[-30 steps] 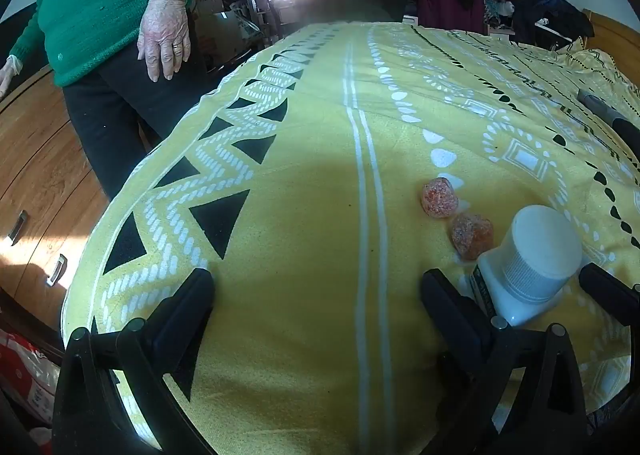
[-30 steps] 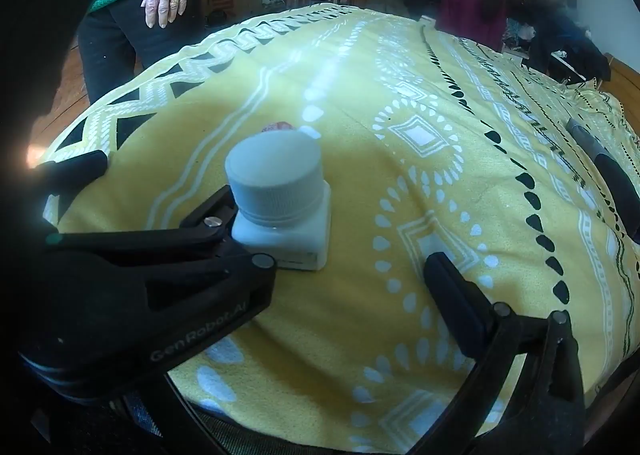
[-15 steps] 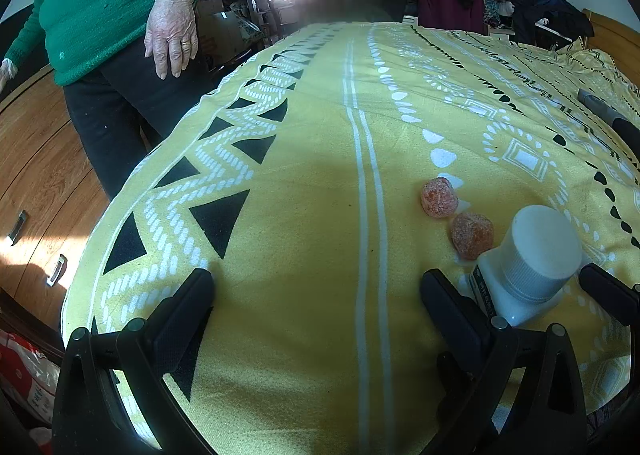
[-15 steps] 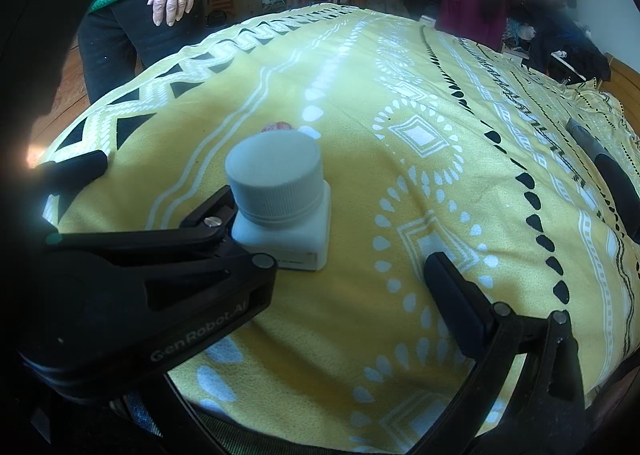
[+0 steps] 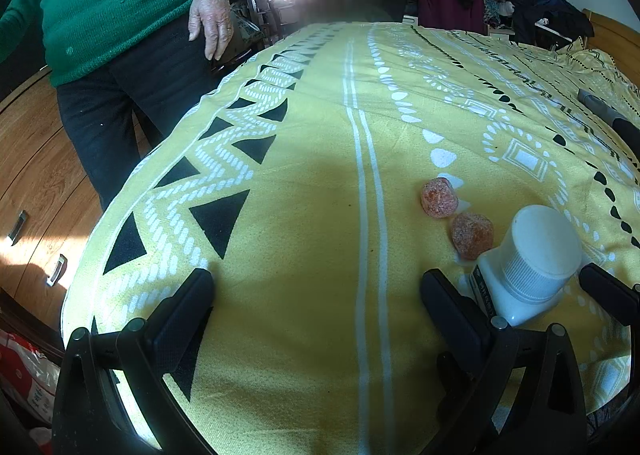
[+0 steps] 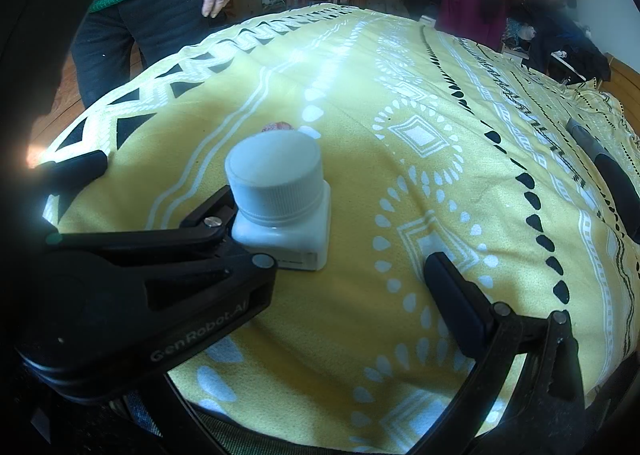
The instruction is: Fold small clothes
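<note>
I see both grippers gaping, empty: left gripper (image 5: 316, 303); right gripper (image 6: 340, 267) with white bottle (image 6: 282, 203) standing between its fingers.

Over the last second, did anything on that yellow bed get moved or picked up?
Nothing on the bed moved. Only the bystander's hand shifted a little toward the bed. The white bottle, the two orange candies and the blanket stayed put. Both grippers, left and right, kept their jaws open, gripping nothing.
</note>
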Available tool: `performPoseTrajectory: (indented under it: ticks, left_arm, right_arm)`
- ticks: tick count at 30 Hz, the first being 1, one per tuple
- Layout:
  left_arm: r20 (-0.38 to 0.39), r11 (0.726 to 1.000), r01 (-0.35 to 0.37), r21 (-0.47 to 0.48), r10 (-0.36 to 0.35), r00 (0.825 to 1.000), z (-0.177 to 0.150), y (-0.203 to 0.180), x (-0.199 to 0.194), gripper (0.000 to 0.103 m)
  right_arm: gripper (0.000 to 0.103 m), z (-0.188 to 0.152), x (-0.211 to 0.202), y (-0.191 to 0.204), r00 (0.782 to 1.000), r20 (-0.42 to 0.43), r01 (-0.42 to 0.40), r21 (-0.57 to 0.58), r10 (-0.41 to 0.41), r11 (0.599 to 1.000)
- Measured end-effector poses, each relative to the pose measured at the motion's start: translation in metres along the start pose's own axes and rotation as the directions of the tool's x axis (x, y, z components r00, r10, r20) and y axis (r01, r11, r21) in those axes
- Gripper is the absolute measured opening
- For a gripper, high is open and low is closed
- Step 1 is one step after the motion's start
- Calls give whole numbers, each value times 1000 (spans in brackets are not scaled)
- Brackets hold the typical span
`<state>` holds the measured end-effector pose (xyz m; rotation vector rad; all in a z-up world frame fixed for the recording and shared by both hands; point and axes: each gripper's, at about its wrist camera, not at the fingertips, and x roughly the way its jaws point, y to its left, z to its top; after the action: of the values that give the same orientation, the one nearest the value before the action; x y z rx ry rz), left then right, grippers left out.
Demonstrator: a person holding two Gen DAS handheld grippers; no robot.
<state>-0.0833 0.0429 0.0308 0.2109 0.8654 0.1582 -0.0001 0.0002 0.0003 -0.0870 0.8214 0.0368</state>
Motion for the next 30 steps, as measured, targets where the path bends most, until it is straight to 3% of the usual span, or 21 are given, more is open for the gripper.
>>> performPoseTrajectory:
  ticks: [30]
  left_arm:
    - [-2,1000,-1,1,1,1000,0,-2,2,103]
  right_arm:
    - [103,0,-1,0,1000,0,0,-2,0,1000]
